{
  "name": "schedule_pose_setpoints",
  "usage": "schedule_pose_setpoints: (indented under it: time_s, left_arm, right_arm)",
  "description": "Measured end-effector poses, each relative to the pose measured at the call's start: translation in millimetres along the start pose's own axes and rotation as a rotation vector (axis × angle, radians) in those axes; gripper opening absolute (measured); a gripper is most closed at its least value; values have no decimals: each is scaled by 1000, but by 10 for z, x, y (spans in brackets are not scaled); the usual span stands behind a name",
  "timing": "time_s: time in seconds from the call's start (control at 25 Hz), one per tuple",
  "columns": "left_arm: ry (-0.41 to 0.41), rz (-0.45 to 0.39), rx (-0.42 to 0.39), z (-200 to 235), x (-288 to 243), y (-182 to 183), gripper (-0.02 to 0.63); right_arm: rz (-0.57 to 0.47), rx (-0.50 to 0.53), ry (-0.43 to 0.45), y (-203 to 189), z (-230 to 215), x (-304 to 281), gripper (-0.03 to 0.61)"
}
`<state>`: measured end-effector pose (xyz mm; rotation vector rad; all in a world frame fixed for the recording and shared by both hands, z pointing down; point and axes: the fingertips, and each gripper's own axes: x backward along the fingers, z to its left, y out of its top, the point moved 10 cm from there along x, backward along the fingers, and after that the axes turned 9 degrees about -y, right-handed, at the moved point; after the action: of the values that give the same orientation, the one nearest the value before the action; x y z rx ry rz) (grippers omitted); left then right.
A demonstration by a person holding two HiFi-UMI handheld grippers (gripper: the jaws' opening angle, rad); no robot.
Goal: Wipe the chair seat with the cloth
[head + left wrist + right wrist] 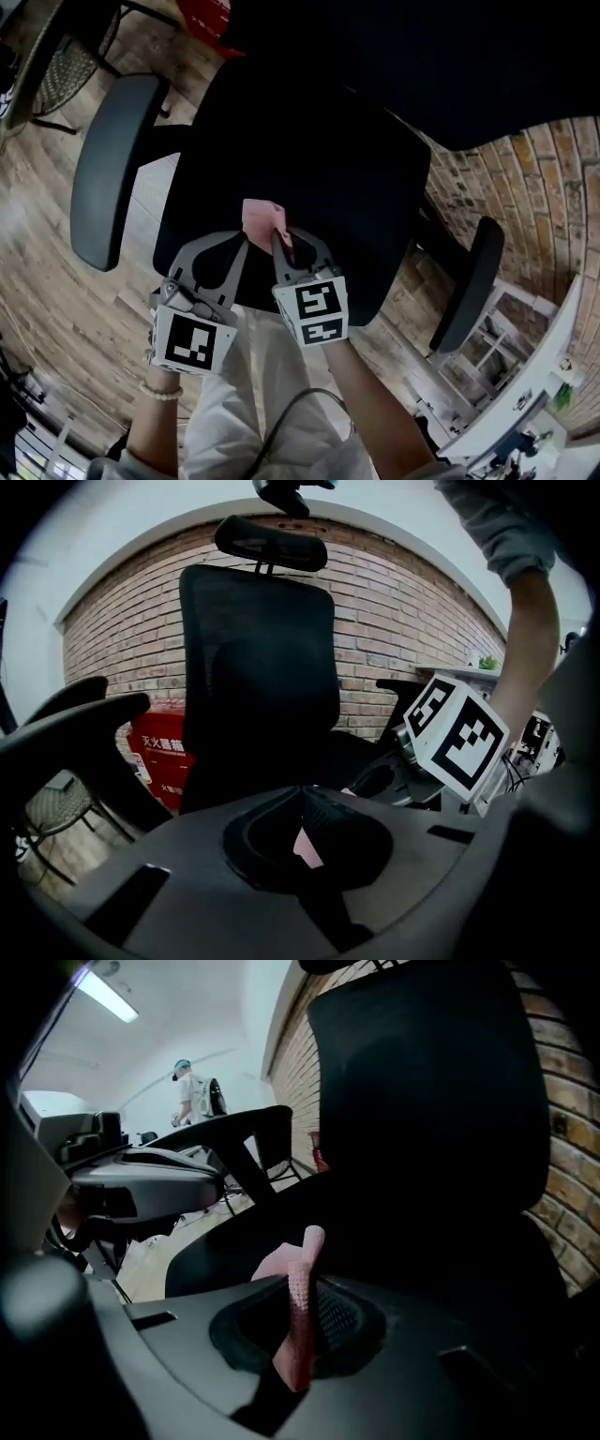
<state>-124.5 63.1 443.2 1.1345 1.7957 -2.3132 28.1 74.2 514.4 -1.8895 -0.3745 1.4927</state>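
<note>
A black office chair fills the head view, its seat [309,159] straight ahead. A small pink cloth [261,216] lies bunched at the seat's near edge. My right gripper [280,240] is shut on the cloth's right side. In the right gripper view the cloth [298,1335] stands pinched between the jaws of that gripper [300,1321]. My left gripper [244,240] meets the cloth's lower left. Its jaws are together in the left gripper view [305,829], with a strip of the pink cloth [307,847] caught in them. The chair's backrest [258,649] rises ahead.
Armrests stand at the seat's left [112,169] and right [469,281]. A brick wall [553,178] curves along the right, with a white desk [525,394] below it. A red box [159,757] and a wire-mesh chair [66,66] sit on the wooden floor. A person [190,1091] stands far off.
</note>
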Motion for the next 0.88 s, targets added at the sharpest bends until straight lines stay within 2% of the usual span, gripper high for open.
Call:
schedule_pose_setpoints:
  time_s: [0.48, 0.68, 0.88]
  left_arm:
    - [156, 21, 74, 158, 606, -365, 18]
    - [171, 25, 75, 149, 649, -380, 18]
    - [142, 22, 57, 84, 538, -273, 18]
  right_arm:
    - [-37, 107, 205, 369, 807, -399, 55]
    - [-5, 130, 211, 243, 864, -318, 55]
    - [44, 129, 154, -7, 592, -75, 55]
